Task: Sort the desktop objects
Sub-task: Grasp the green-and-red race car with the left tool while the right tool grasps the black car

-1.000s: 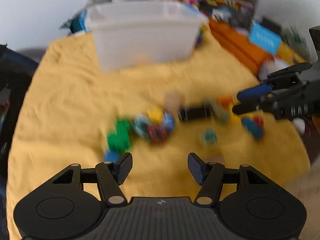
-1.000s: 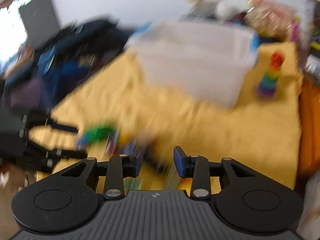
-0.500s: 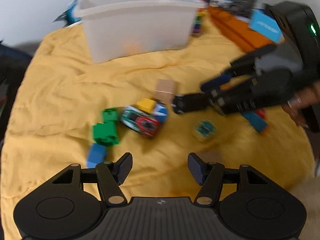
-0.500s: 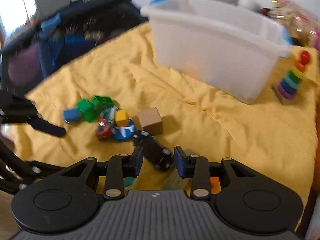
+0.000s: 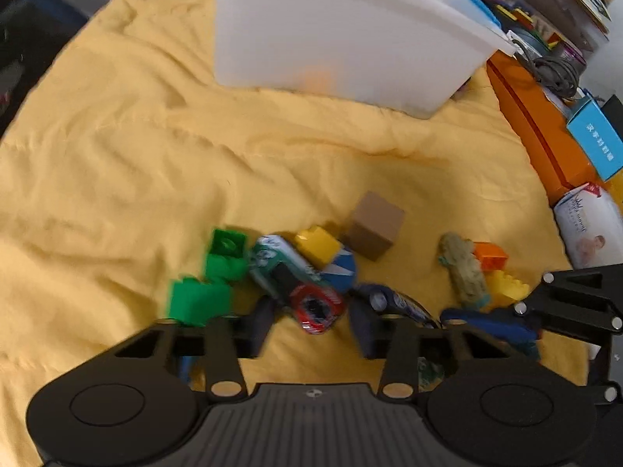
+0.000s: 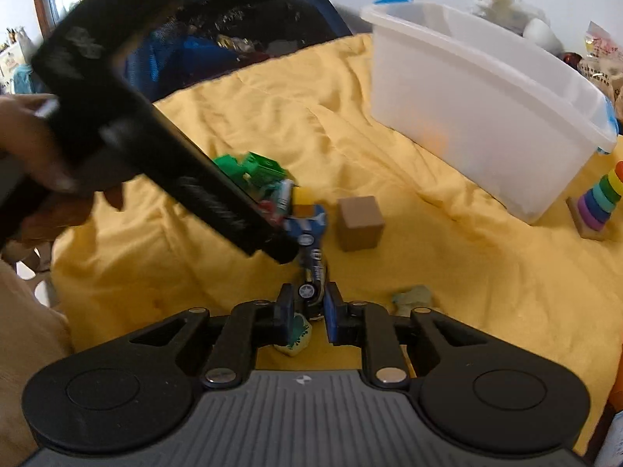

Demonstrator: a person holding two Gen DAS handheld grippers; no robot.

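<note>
Well, the biggest thing is the yellow cloth (image 5: 117, 155) over the worktop. At 12 o'clock from me stands the white bin (image 5: 331, 31), well apart from the toys. I think the toys are meant to go in there.

Next is the brown cube (image 5: 375, 229), at 1 o'clock from my left gripper (image 5: 311, 313). Nothing touches it.

Then come the two cars. The green and red car (image 5: 288, 276) lies slanted, its long way going from 11 o'clock to 5 o'clock. Its red end pokes in between my left fingers (image 5: 259, 325). They are closing, but I see gaps on both sides, so they are apart and not holding it yet.

The dark car (image 6: 311, 268) lies straight, from 12 o'clock to 6 o'clock, in line with my right gripper (image 6: 309, 301). Its near end sits between my right fingers (image 6: 284, 305). They are closing too, and they look pressed on its two sides. That is a good way to hold it, across the thin part.

My right gripper is nearer the dark car. My left is nearer the slanted one and may need a little turn to meet its sides flat.

Smallest are the green blocks (image 5: 224, 257), at 10 o'clock from my left gripper, and the yellow block (image 5: 317, 247), touching the green and red car.
</note>
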